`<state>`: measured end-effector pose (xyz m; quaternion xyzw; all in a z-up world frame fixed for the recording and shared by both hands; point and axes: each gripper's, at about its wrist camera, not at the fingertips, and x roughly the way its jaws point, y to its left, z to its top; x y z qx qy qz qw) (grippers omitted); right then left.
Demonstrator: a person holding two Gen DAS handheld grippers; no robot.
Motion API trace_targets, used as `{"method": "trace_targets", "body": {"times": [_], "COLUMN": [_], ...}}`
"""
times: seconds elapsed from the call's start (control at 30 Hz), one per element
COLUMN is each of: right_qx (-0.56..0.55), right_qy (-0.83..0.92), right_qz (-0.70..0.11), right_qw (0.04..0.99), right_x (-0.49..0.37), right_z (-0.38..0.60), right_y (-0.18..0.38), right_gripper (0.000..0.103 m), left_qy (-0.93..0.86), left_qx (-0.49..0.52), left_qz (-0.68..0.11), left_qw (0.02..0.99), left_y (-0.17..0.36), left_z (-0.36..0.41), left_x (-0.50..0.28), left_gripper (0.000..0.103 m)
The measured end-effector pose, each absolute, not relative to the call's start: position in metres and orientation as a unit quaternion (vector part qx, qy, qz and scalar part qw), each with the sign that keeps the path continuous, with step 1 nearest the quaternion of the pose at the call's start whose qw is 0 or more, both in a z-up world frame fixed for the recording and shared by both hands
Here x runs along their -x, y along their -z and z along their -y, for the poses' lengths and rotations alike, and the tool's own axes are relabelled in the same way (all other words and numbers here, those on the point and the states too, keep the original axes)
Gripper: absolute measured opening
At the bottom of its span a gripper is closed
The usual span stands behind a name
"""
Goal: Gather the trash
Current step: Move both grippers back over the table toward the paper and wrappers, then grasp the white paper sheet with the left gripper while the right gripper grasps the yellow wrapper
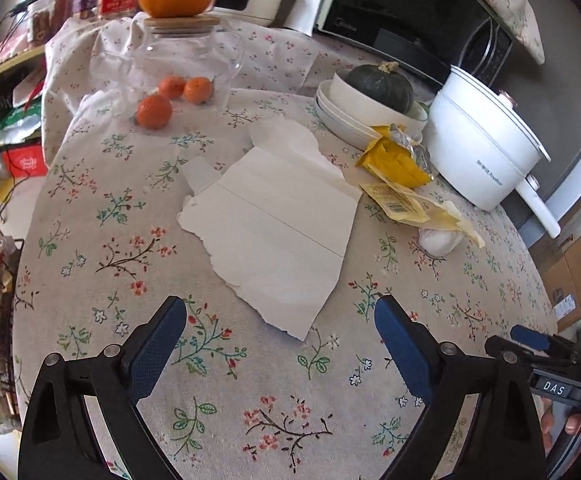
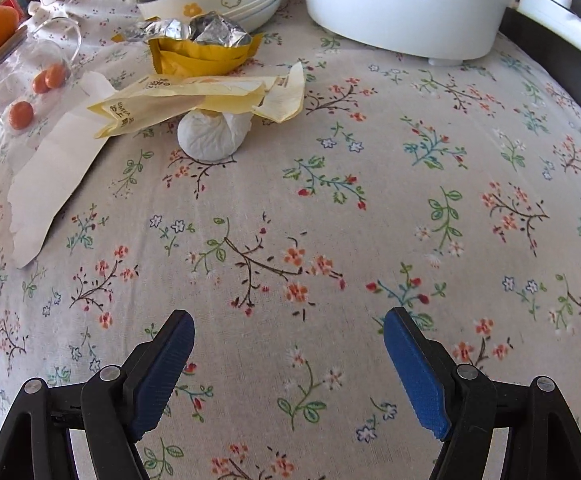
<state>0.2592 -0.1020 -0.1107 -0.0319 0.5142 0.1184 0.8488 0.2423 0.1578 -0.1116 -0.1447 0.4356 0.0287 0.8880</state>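
Both the left gripper [image 1: 280, 316] and right gripper [image 2: 288, 330] hovered wide and empty, approaching trash beside the white pot [image 1: 478, 144]; torn paper [image 1: 274, 232] probably needed grasping next.

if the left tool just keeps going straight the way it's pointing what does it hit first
Most likely the torn white paper lying flat on the floral tablecloth. The left tool is open and empty, angled down, and the paper's near corner sits just ahead between its fingers. Depth is unclear, so it may touch bare cloth first.
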Motion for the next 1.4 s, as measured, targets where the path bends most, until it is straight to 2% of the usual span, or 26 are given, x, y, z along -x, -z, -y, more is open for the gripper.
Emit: {"method": "trace_targets", "body": {"times": [0.17,0.37,0.57,0.67,0.7,0.8,0.87,1.0,1.23,1.4], "right_qx": [0.061,0.048,0.042,0.036,0.034,0.03,0.028,0.03,0.028,-0.003], "right_qy": [-0.118,-0.12,-0.121,-0.121,-0.12,-0.121,-0.122,-0.128,-0.132,-0.151], "right_qz": [-0.505,-0.508,-0.514,-0.516,-0.515,-0.516,-0.516,-0.516,-0.512,-0.522], "right_qw": [0.853,0.851,0.848,0.848,0.848,0.848,0.847,0.847,0.848,0.84], "right_x": [-0.27,-0.282,-0.289,-0.29,-0.29,-0.29,-0.289,-0.283,-0.274,-0.27], "right_z": [0.096,0.098,0.099,0.1,0.1,0.099,0.098,0.094,0.091,0.096], "right_y": [0.116,0.121,0.126,0.127,0.127,0.126,0.126,0.124,0.118,0.115], "right_gripper": [0.082,0.082,0.082,0.082,0.082,0.082,0.082,0.082,0.082,0.082], "left_qy": [0.004,-0.006,-0.014,-0.026,-0.031,-0.031,-0.043,-0.057,-0.017,-0.008], "left_qx": [0.091,0.006,0.01,0.016,0.018,0.016,0.018,0.063,0.15,0.153], "left_qz": [-0.46,-0.486,-0.476,-0.467,-0.464,-0.459,-0.455,-0.457,-0.481,-0.468], "left_qw": [0.883,0.874,0.879,0.884,0.885,0.888,0.889,0.885,0.863,0.87], "left_y": [0.128,0.147,0.146,0.145,0.144,0.144,0.143,0.14,0.135,0.113], "left_z": [-0.138,-0.121,-0.126,-0.134,-0.138,-0.142,-0.145,-0.168,-0.185,-0.191], "left_x": [-0.263,-0.278,-0.284,-0.285,-0.285,-0.282,-0.28,-0.276,-0.263,-0.26], "left_gripper": [0.096,0.095,0.09,0.075,0.065,0.059,0.044,0.001,0.0,0.003]}}
